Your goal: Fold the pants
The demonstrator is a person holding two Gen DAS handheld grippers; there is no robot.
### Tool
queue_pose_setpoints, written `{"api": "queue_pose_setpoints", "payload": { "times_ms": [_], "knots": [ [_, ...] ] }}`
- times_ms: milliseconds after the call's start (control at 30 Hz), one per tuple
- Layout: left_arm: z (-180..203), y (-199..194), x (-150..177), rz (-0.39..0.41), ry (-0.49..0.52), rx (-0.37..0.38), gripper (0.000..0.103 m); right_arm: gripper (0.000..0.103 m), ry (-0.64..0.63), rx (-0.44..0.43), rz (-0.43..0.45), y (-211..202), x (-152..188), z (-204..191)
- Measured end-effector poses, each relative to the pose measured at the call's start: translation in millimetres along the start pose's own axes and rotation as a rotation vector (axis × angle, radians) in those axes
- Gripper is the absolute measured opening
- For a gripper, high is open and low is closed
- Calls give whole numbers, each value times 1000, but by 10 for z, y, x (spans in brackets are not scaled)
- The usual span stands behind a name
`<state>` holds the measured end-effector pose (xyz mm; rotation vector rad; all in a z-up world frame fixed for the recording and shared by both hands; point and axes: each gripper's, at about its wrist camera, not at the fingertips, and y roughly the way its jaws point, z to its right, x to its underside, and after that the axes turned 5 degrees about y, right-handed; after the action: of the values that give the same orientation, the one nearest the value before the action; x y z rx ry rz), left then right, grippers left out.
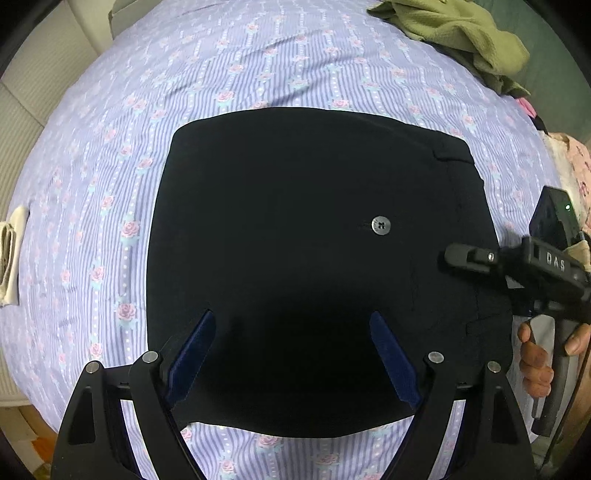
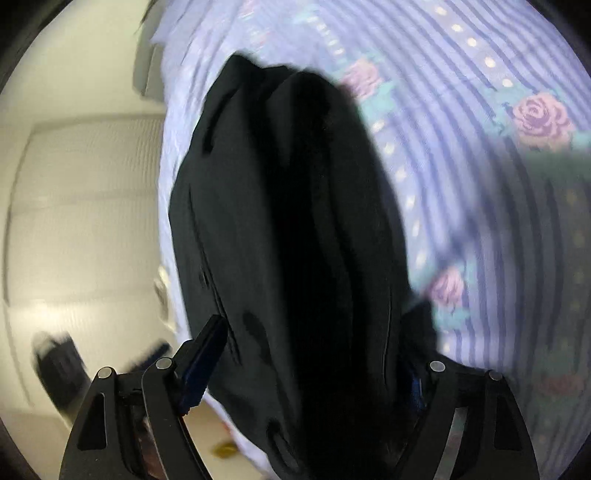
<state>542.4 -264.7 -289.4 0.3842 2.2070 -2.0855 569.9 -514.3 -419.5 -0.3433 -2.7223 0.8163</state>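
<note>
Black pants (image 1: 314, 258) lie folded into a compact rectangle on the purple striped, rose-printed bedsheet (image 1: 110, 166), with a grey button (image 1: 381, 225) facing up. My left gripper (image 1: 293, 336) hangs over the near half of the pants, pointing down, open, its blue pads (image 1: 195, 354) wide apart with nothing gripped. My right gripper (image 1: 456, 256), held by a hand (image 1: 535, 365), reaches in over the right edge of the pants. In the blurred right wrist view the pants (image 2: 288, 240) run between the fingers of the right gripper (image 2: 314, 332), which stand wide apart and open.
A crumpled olive-green garment (image 1: 461, 33) lies at the far right of the bed. A folded cream cloth (image 1: 11, 258) sits at the left edge and pink floral fabric (image 1: 576, 166) at the right. Pale panelled furniture (image 2: 81, 221) stands beyond the bed's edge.
</note>
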Motion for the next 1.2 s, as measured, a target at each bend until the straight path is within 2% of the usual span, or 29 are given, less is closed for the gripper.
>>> {"api": "queue_pose_setpoints", "payload": {
  "times_ms": [67, 133, 200, 267, 333, 367, 433, 467, 533, 633, 733, 833, 900, 1033, 1133, 1200],
  "knots": [
    [-50, -3, -14, 1, -17, 15, 86, 84, -5, -16, 7, -23, 43, -44],
    [-95, -20, -10, 6, -17, 24, 86, 83, -152, -43, -10, -44, 206, -269],
    [-130, -42, -3, 18, -6, 14, 86, 82, -243, -9, -11, -25, 280, -434],
    [-166, -39, 1, 20, -8, -5, 86, 77, -191, 41, 22, 62, 178, -436],
    [-228, -27, 4, 11, -32, -8, 86, 65, -70, 64, 52, 196, 62, -310],
    [-271, -23, 12, 11, -47, -3, 86, 65, -43, 73, 60, 240, 47, -301],
    [-363, -33, 43, 14, -69, -4, 86, 61, -75, 101, 74, 251, 109, -427],
    [-419, -31, 61, 16, -74, -10, 86, 49, -118, 135, 75, 253, 166, -514],
    [-553, -11, 89, 12, -90, -33, 86, 37, -175, 211, 86, 232, 261, -646],
    [-802, 24, 113, 11, -150, -44, 86, 28, -189, 299, 126, 215, 336, -878],
    [-1066, 35, 146, 14, -190, -46, 86, 27, -392, 560, 214, 305, 512, -1293],
    [-1276, 40, 148, 29, -188, -36, 86, 26, -586, 791, 266, 563, 775, -1595],
    [-1391, 42, 131, 55, -157, 12, 86, 26, -685, 928, 282, 762, 904, -1661],
    [-1629, 111, 34, 110, -88, 173, 86, 26, -763, 1063, 281, 979, 899, -1659],
    [-1738, 286, -47, 85, -105, 278, 86, 26, -778, 1101, 280, 934, 862, -1620],
    [-1785, 455, -131, 60, -97, 313, 85, 26, -742, 1097, 285, 916, 826, -1614]
  ]
}}
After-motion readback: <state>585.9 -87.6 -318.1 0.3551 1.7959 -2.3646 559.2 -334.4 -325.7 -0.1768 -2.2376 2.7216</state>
